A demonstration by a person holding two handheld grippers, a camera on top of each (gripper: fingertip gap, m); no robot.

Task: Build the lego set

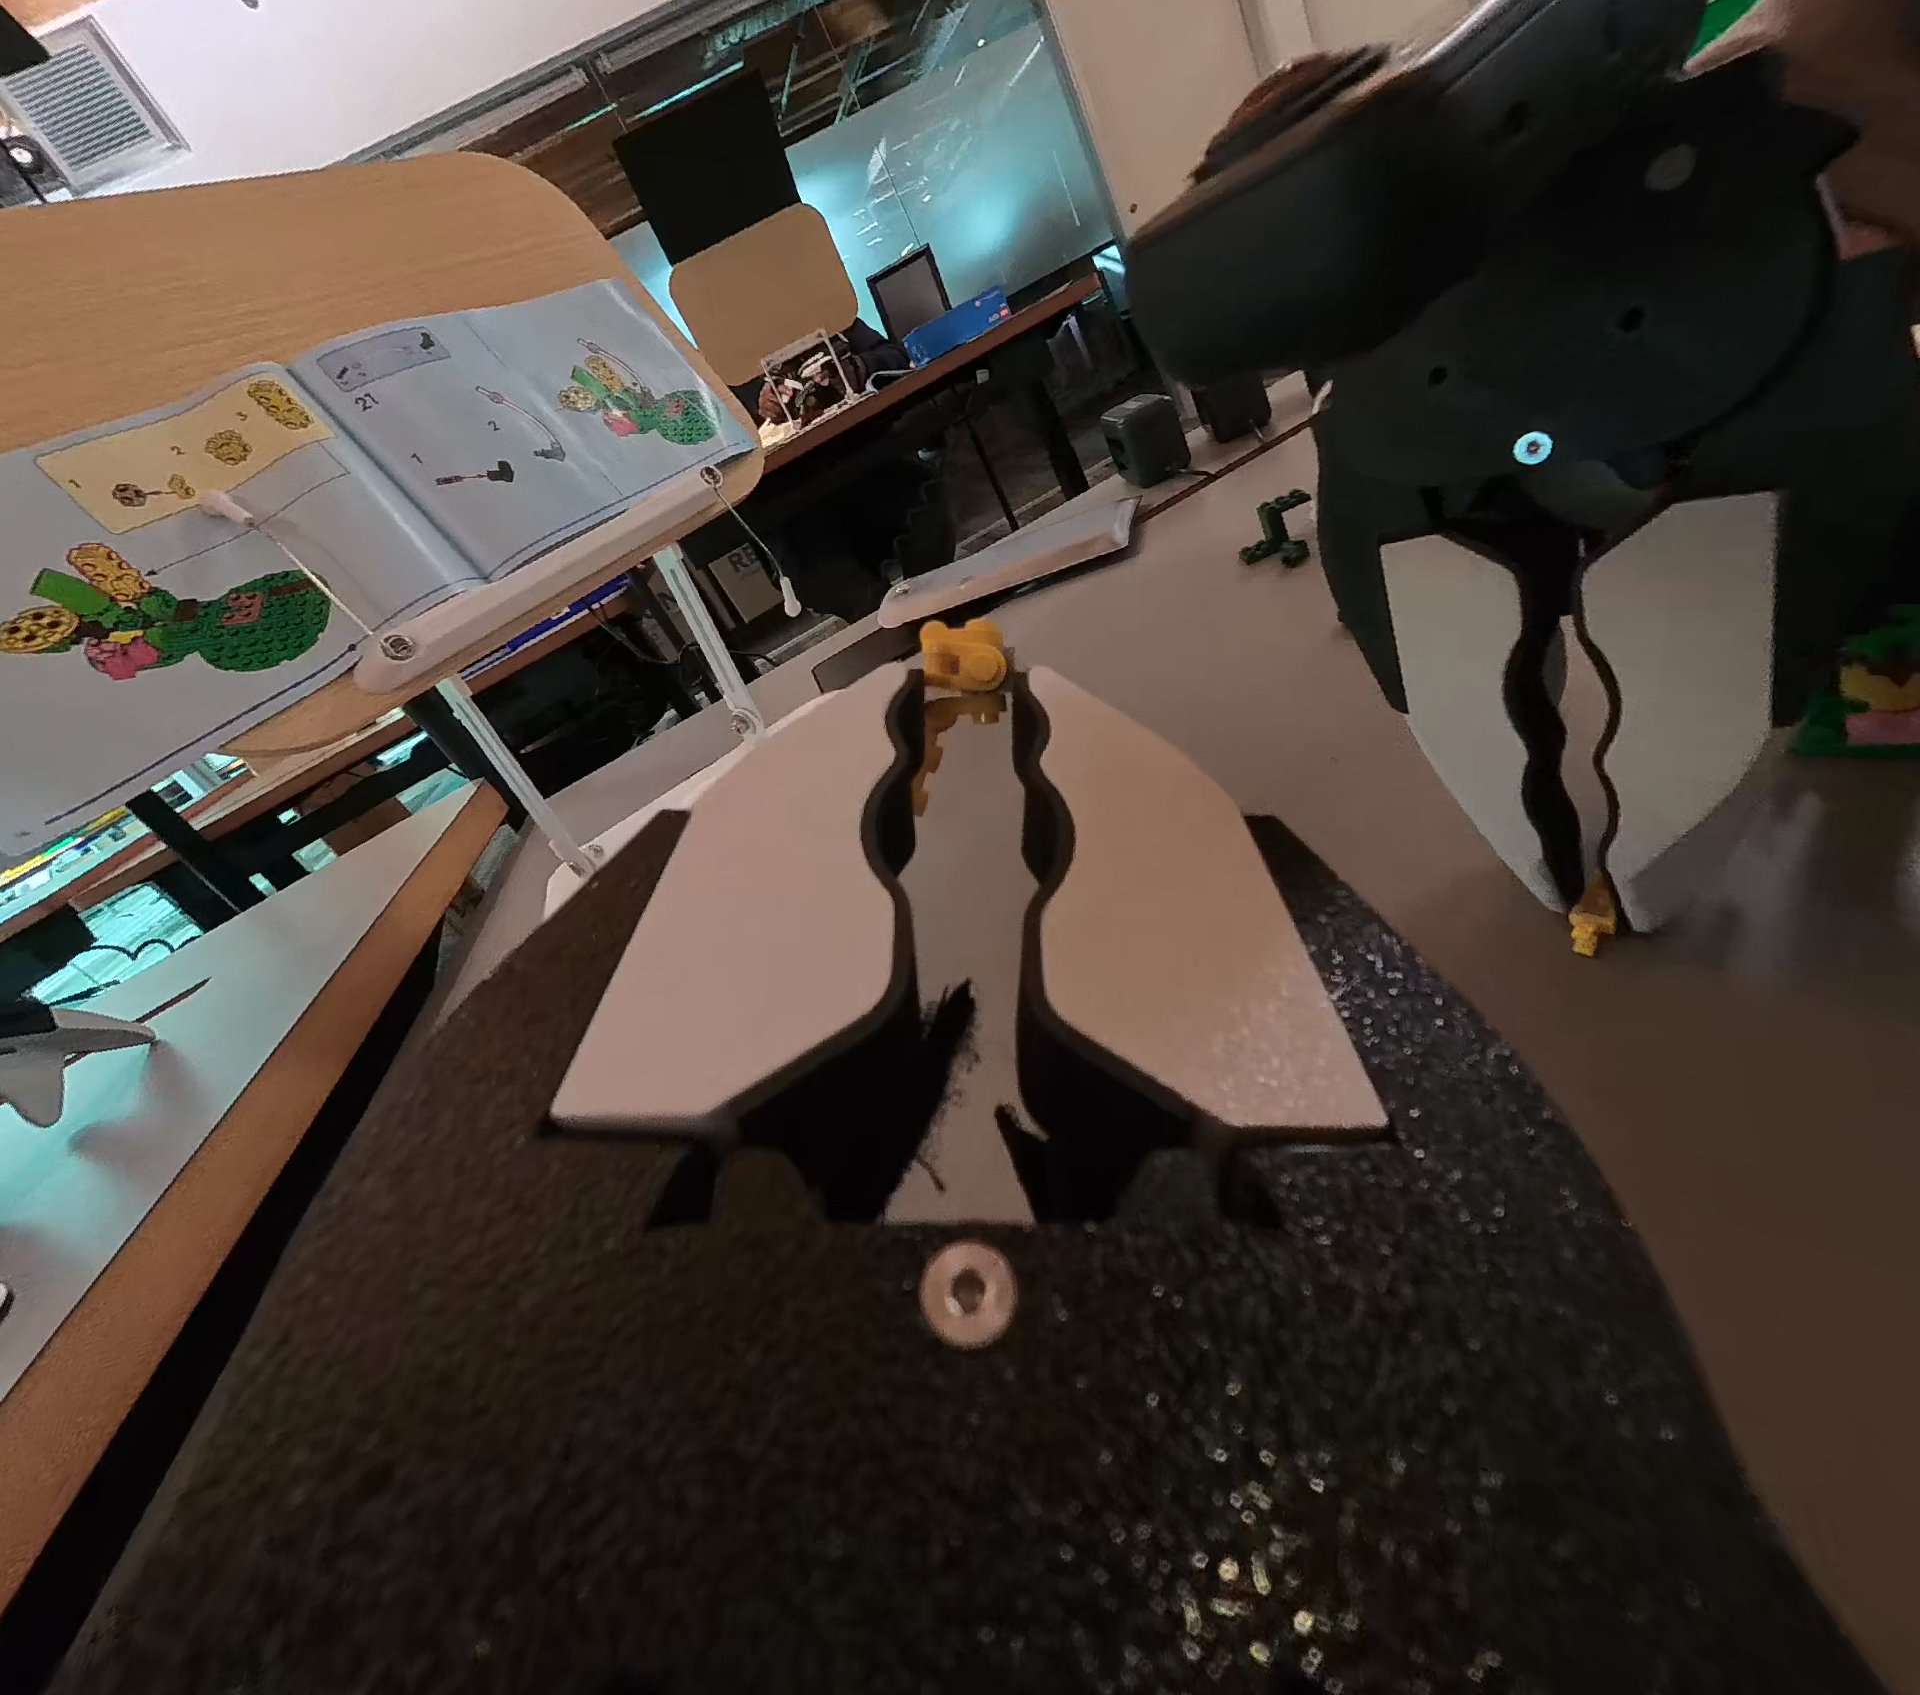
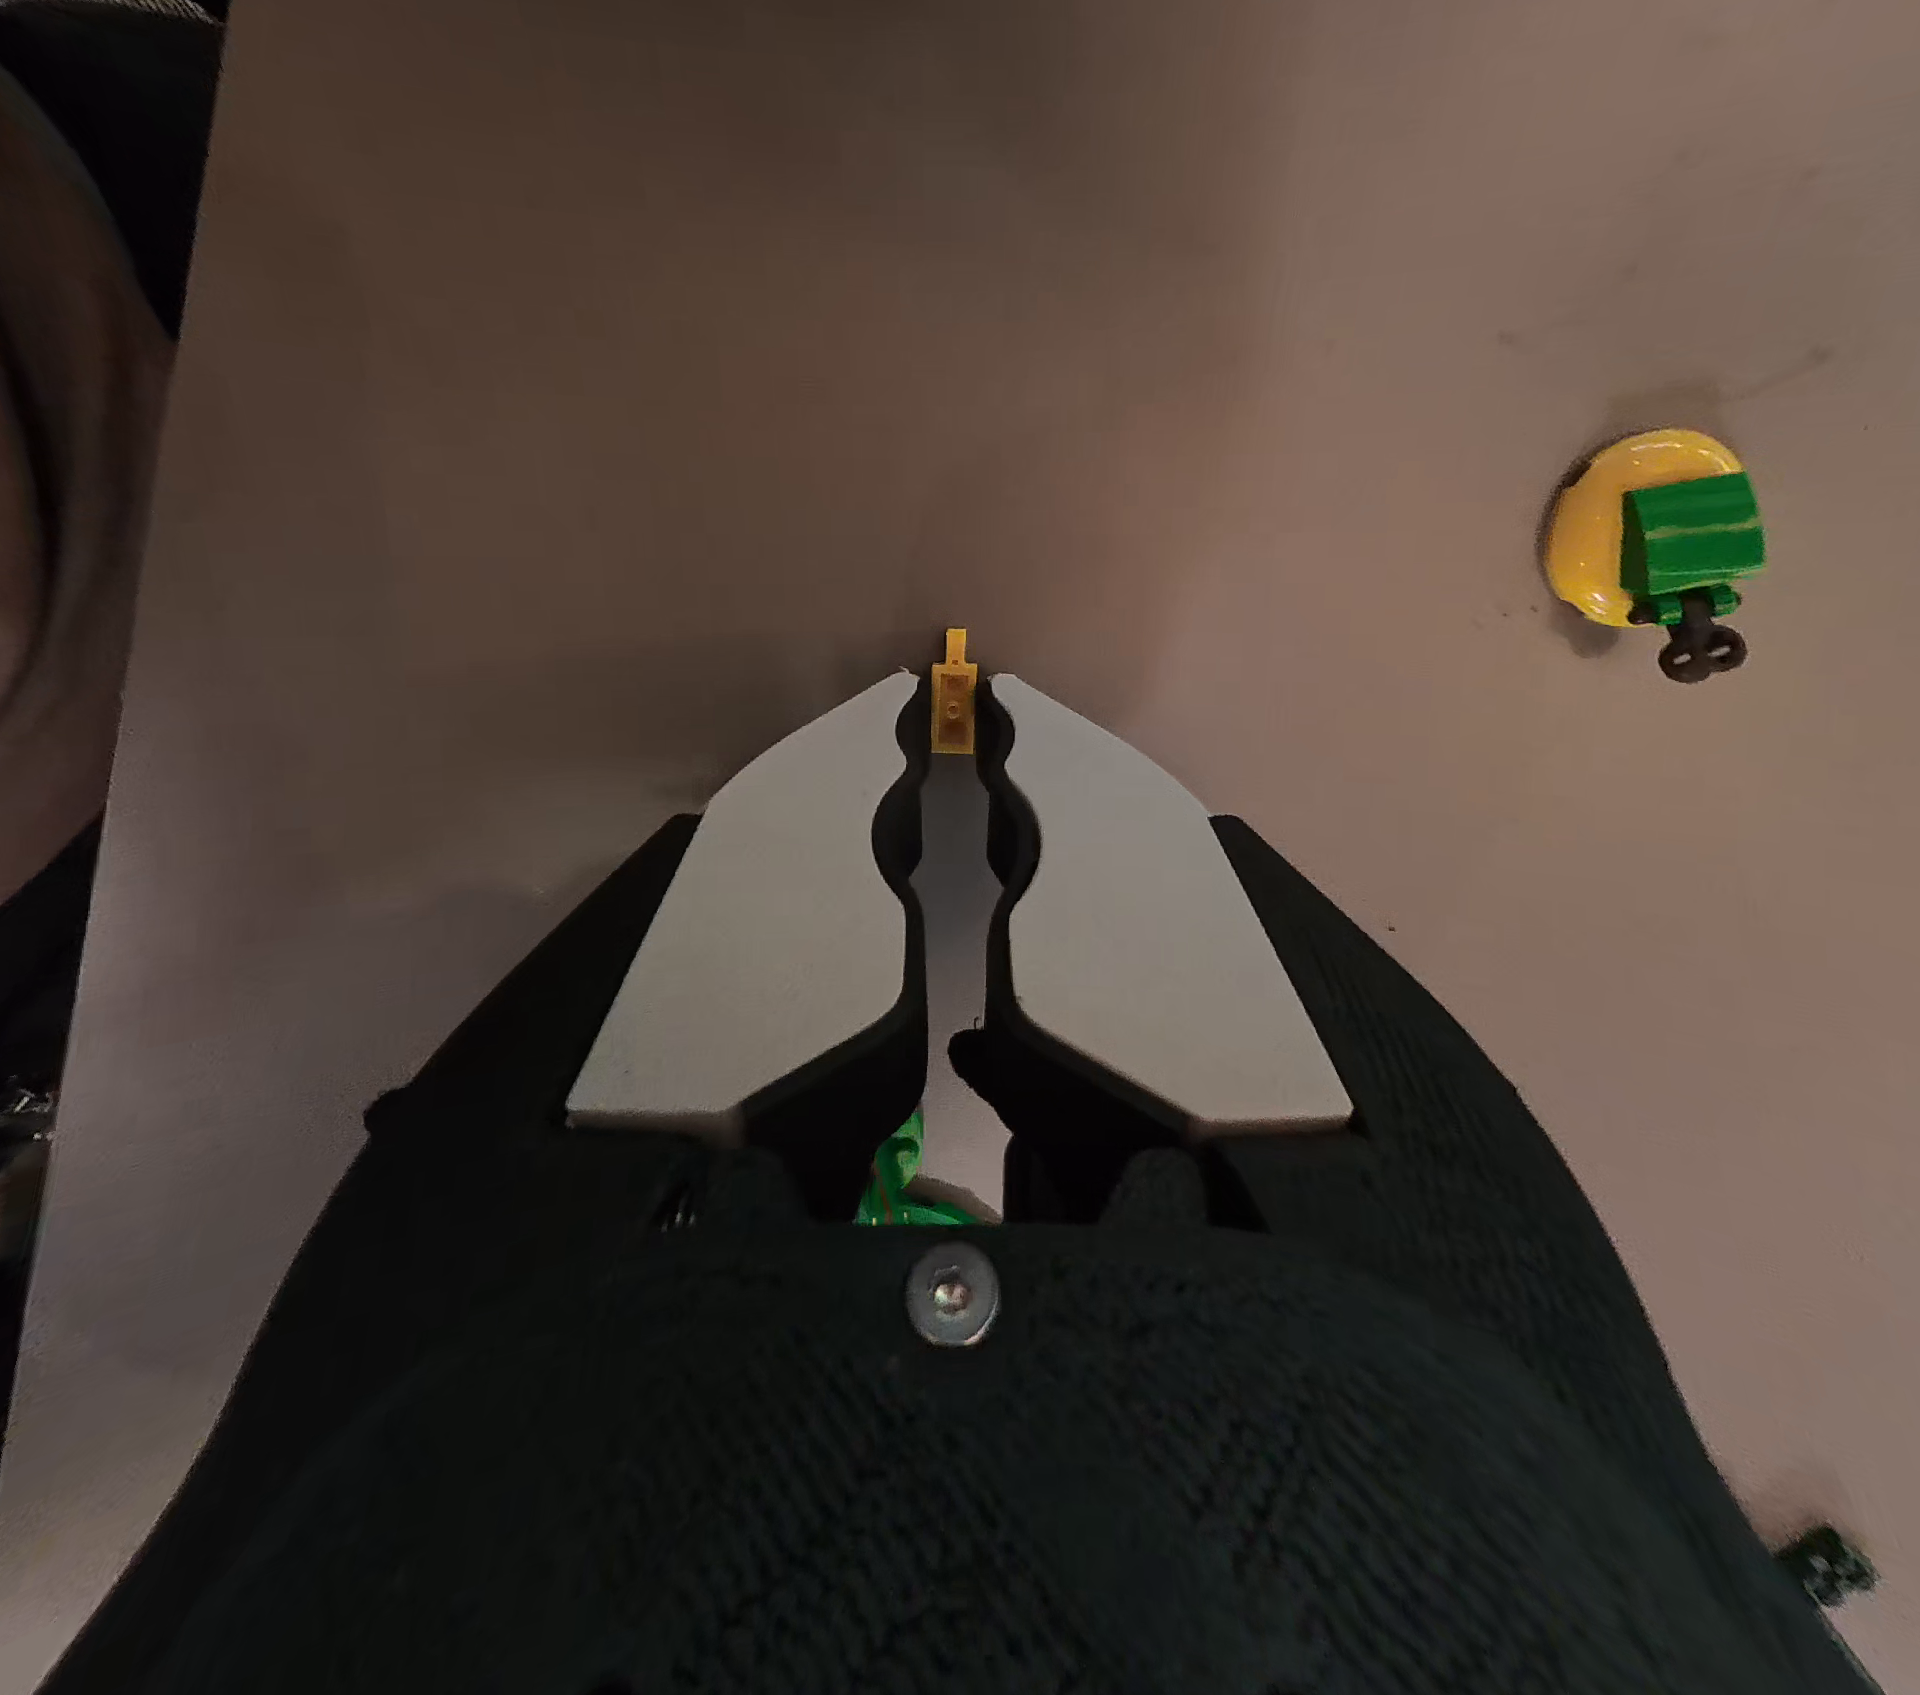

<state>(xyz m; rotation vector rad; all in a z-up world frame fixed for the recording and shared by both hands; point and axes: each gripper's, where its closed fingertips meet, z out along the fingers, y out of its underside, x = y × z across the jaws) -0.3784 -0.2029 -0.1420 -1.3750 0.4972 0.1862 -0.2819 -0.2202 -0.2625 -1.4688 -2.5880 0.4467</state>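
Note:
My left gripper [image 1: 964, 677] lies low over the grey table [image 1: 1195, 627], its fingertips closed on a small yellow Lego piece [image 1: 961, 653] that reflects in the tabletop. My right gripper [image 2: 953, 681] points down at the table [image 2: 727, 295] and is shut on a small yellow plate with a clip [image 2: 953, 705]. In the left wrist view the right gripper [image 1: 1588, 902] stands to the right, tip on the table with the yellow plate [image 1: 1590, 923] in it. A yellow curved piece with a green slope brick [image 2: 1688, 539] lies on the table to the right.
An open instruction booklet [image 1: 364, 450] rests on a wooden stand at the left. A dark green piece [image 1: 1278, 533] lies farther back. Part of a green, yellow and pink build [image 1: 1870, 700] shows at the right edge. The table's edge [image 2: 223, 295] runs down the left of the right wrist view.

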